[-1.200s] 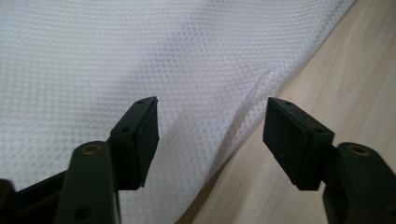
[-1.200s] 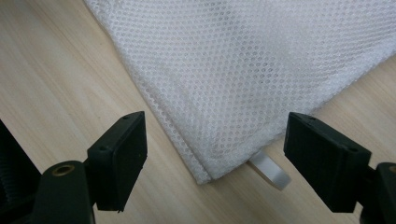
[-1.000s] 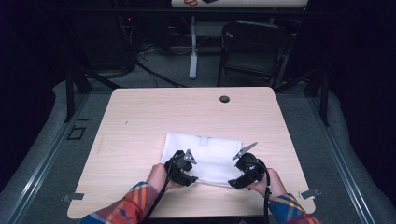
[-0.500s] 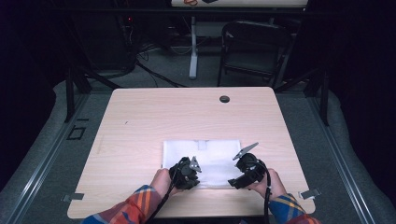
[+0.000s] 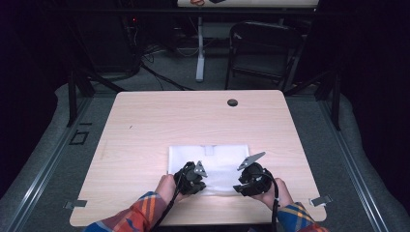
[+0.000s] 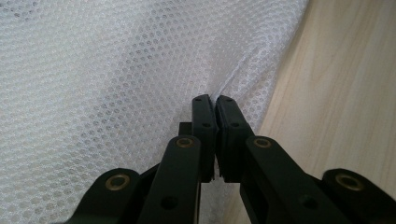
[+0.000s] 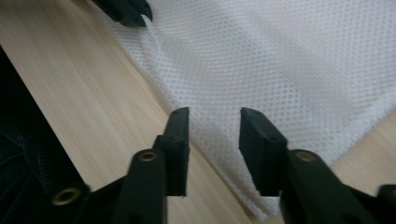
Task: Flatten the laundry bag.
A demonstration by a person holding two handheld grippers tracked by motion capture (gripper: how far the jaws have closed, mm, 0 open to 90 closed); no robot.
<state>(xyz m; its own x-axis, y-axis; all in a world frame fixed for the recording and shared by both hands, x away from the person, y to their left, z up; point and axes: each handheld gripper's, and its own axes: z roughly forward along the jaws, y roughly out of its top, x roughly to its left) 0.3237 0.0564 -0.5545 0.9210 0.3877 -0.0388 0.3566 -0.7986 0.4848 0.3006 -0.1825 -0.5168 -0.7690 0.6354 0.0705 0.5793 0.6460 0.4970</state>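
A white mesh cloth (image 5: 209, 162) lies flat on the near half of the wooden table (image 5: 145, 125). My left gripper (image 5: 192, 177) sits at the cloth's near left edge. Its jaws have just closed, and in the left gripper view the gripper (image 6: 215, 100) is shut on a raised fold of the cloth (image 6: 116, 70). My right gripper (image 5: 249, 180) is at the near right edge. Its jaws have just been closing, and in the right gripper view the gripper (image 7: 215, 116) still stands apart over the edge of the cloth (image 7: 280, 60), which lies flat between them. Plaid sleeves come in from below.
A round cable hole (image 5: 232, 102) sits near the table's far edge. A dark chair (image 5: 263, 48) and a desk leg (image 5: 199, 53) stand on the floor behind. Metal clips (image 5: 321, 199) stick out at the table's front corners.
The left gripper's jaws have closed at the cloth's edge and the right gripper's jaws have narrowed. The cloth's far edge has drawn slightly nearer and lies straighter. Both hands stayed about in place.
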